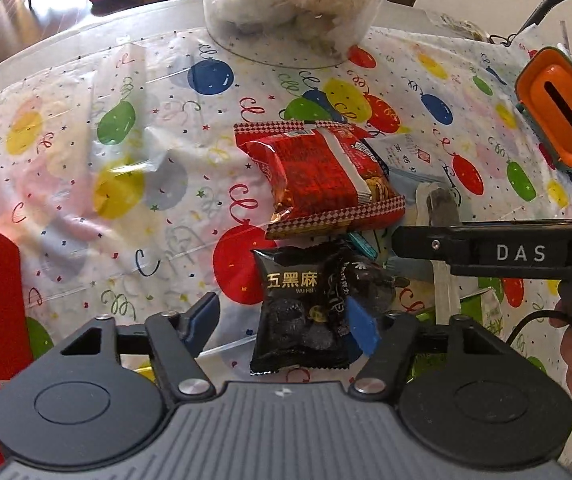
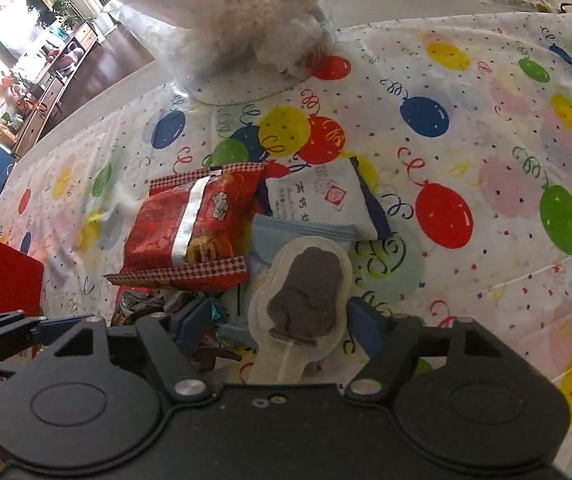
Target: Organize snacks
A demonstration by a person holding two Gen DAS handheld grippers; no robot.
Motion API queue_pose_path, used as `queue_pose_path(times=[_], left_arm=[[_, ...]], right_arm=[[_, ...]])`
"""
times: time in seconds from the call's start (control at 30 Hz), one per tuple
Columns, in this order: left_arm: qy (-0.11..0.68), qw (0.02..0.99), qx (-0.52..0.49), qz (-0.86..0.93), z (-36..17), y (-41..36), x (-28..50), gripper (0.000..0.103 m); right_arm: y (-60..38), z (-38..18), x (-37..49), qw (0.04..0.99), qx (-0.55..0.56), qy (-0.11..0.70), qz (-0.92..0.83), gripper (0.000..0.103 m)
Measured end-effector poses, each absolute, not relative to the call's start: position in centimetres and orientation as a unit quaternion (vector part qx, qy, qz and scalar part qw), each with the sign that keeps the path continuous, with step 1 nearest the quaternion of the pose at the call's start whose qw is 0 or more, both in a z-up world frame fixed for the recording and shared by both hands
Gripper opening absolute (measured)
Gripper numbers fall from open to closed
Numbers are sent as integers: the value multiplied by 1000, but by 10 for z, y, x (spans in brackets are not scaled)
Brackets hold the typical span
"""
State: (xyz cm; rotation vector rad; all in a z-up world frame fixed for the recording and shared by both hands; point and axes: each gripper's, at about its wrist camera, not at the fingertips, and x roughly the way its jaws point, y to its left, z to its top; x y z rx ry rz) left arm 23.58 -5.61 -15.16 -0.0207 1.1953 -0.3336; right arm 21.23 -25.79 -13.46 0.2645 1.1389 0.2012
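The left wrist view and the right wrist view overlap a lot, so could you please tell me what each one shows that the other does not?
Only the left wrist view shows the front of the black sesame packet between the left tool fingers, and the whole orange box.

Only the right wrist view shows the wrapped chocolate lollipop clearly, between the right tool fingers.

Both show the red snack bag, the white packet, the clear tub and the balloon tablecloth.
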Motion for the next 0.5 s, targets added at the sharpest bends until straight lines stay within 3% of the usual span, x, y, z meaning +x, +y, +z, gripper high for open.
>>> queue_pose_path(times=[0.27, 0.5], left_arm=[[566, 807, -12, -168, -158, -59, 238, 44], [559, 813, -17, -162, -156, -57, 234, 32]], right_arm=[[-261, -138, 213, 830, 127, 536, 86, 53], [-260, -138, 211, 834, 121, 531, 90, 51]])
